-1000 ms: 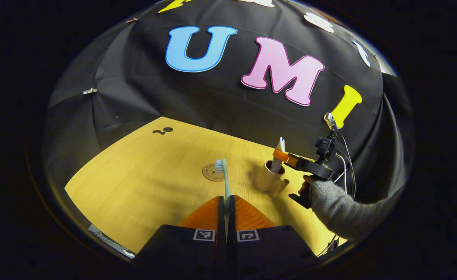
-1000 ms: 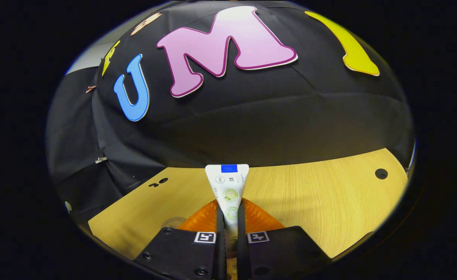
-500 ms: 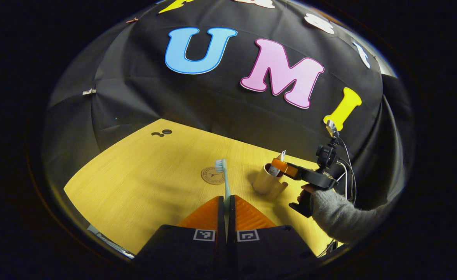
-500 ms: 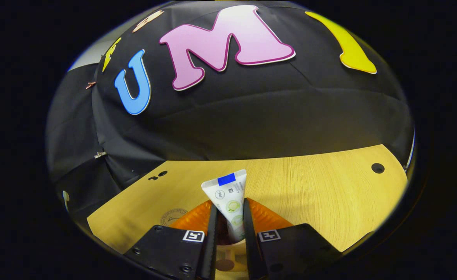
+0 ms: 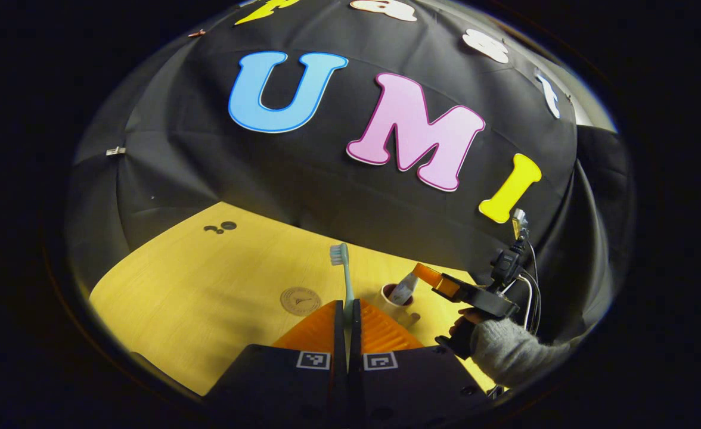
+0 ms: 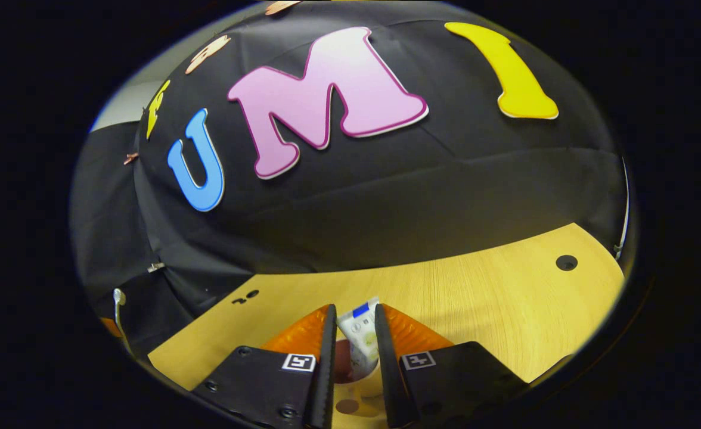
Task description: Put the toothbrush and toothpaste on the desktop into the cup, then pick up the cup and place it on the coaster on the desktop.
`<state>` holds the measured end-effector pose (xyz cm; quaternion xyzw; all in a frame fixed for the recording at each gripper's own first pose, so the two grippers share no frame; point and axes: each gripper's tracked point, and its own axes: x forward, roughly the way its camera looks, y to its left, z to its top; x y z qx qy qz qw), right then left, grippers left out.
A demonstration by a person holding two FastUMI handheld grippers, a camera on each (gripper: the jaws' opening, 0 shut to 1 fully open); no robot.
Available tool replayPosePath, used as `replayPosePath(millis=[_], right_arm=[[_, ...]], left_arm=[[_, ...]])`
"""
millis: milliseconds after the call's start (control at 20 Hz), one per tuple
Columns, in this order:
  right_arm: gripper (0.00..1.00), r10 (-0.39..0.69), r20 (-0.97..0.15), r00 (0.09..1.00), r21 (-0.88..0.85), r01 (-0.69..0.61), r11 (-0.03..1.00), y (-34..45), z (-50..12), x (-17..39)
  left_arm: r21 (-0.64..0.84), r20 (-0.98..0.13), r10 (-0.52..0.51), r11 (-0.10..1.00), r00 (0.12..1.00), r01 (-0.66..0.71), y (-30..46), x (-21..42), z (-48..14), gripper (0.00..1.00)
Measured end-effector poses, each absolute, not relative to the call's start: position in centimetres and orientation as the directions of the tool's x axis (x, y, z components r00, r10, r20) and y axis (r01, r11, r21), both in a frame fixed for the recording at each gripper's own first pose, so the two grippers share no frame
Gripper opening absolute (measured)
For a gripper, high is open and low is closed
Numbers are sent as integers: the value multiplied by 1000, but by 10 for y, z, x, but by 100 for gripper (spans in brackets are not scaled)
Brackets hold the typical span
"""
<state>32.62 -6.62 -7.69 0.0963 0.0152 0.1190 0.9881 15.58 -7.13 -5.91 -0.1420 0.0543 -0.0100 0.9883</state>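
- In the left gripper view, the coaster [image 5: 300, 300] lies on the table [image 5: 195, 286], well in from the far edge.
- The cup [image 5: 393, 300] stands just to the right of the coaster, apart from it.
- The toothpaste [image 5: 405, 288] sits in the cup, tilted, its top leaning right.
- The toothbrush [image 5: 343, 275] stands upright above the table between coaster and cup, before both.
- In the right gripper view, the toothpaste [image 6: 361, 336] lies between the jaws, over the cup [image 6: 350, 393].

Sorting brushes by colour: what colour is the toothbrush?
Pale mint green, handle and head; the toothbrush shows best in the left gripper view.
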Motion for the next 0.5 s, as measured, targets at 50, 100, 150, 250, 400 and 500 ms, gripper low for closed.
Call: replayPosePath(millis=[50, 100, 150, 250, 400, 500], right_arm=[[37, 234, 15, 972, 195, -233, 953, -70, -66, 322], [37, 228, 32, 973, 196, -230, 953, -74, -55, 316], [37, 220, 45, 974, 197, -225, 954, -80, -47, 310], [37, 195, 57, 979, 172, -202, 964, -97, -37, 292], [37, 179, 36, 983, 100, -182, 978, -116, -39, 262], [37, 170, 6, 985, 76, -170, 983, -127, -48, 243]], left_arm=[[-284, -93, -43, 959, 995, 15, -76, 162, -55, 6], [-288, -81, -54, 957, 995, 28, -80, 168, -50, 6], [-289, -69, -63, 956, 996, 41, -84, 175, -46, 6], [-288, -35, -84, 955, 996, 70, -93, 191, -35, 6], [-299, 35, -113, 947, 993, 119, -107, 218, -14, 6], [-314, 83, -130, 938, 988, 149, -118, 235, -1, 6]])
